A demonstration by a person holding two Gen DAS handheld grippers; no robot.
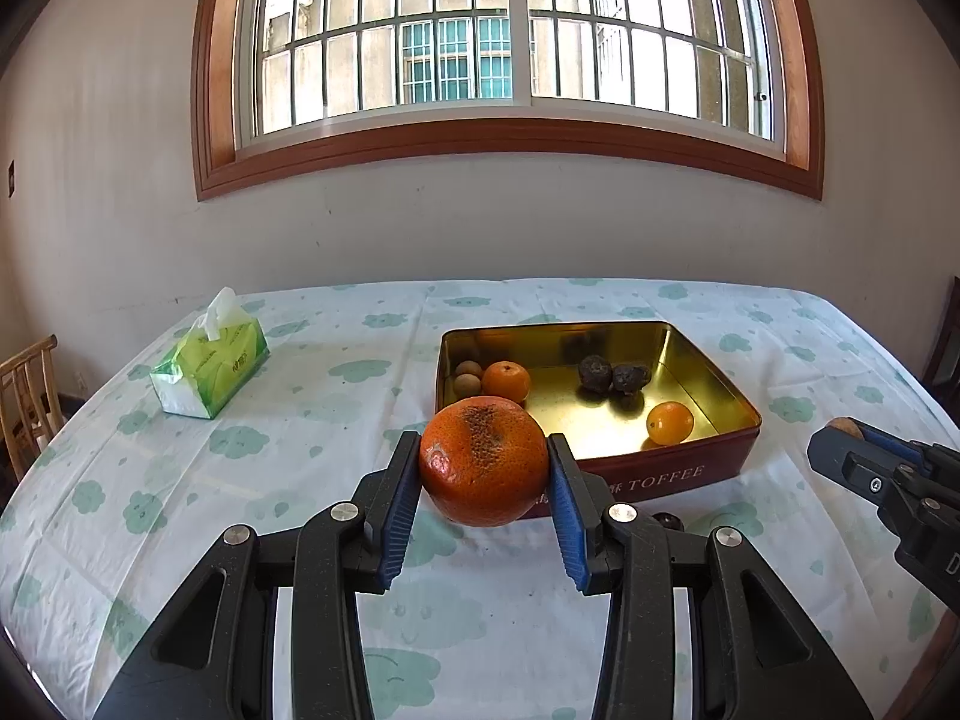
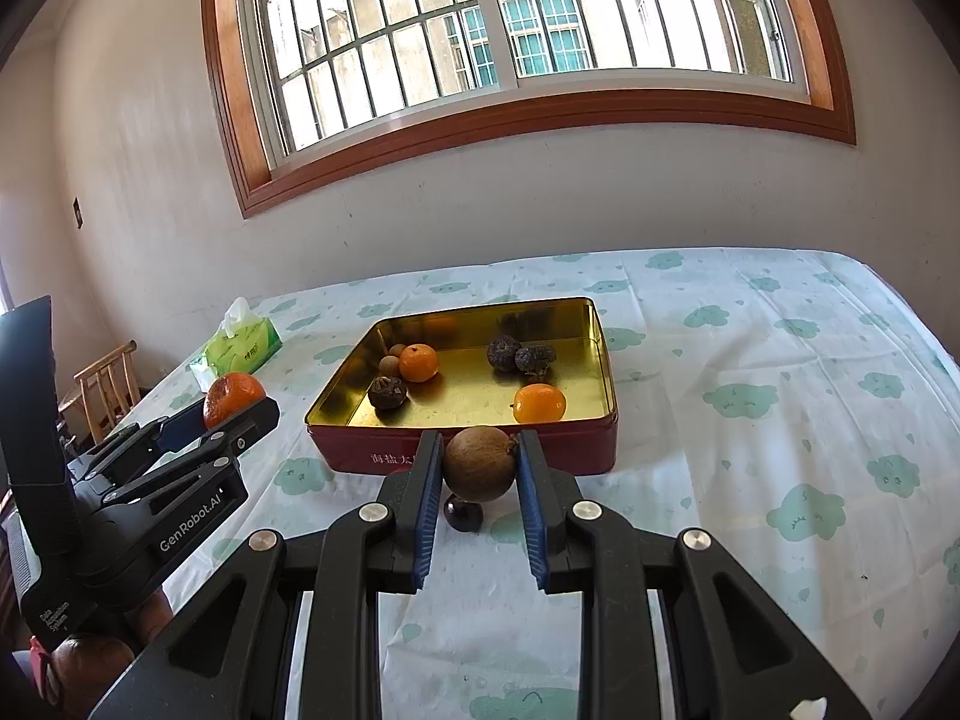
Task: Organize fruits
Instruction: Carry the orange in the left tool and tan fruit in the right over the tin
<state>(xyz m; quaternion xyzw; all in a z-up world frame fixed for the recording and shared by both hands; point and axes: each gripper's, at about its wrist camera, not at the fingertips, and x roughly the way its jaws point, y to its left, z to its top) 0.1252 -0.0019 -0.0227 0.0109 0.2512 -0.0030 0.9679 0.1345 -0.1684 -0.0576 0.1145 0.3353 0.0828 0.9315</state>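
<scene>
My left gripper (image 1: 483,461) is shut on a large orange tangerine (image 1: 483,461) with a dark patch, held above the cloth just in front of the red toffee tin (image 1: 666,477). My right gripper (image 2: 480,463) is shut on a brown round longan (image 2: 480,463), held before the tin's near wall (image 2: 540,450). The gold-lined tin holds two small oranges (image 2: 419,362) (image 2: 539,403), dark wrinkled fruits (image 2: 519,355) (image 2: 387,392) and two small longans (image 1: 468,377). A small dark fruit (image 2: 463,513) lies on the cloth under the right gripper.
A green tissue pack (image 1: 210,367) sits at the table's far left. A wooden chair (image 1: 27,396) stands past the left edge. The table, under a cloud-print cloth (image 2: 750,420), meets the wall below a window. Brown fruits (image 2: 90,657) lie low at the left of the right wrist view.
</scene>
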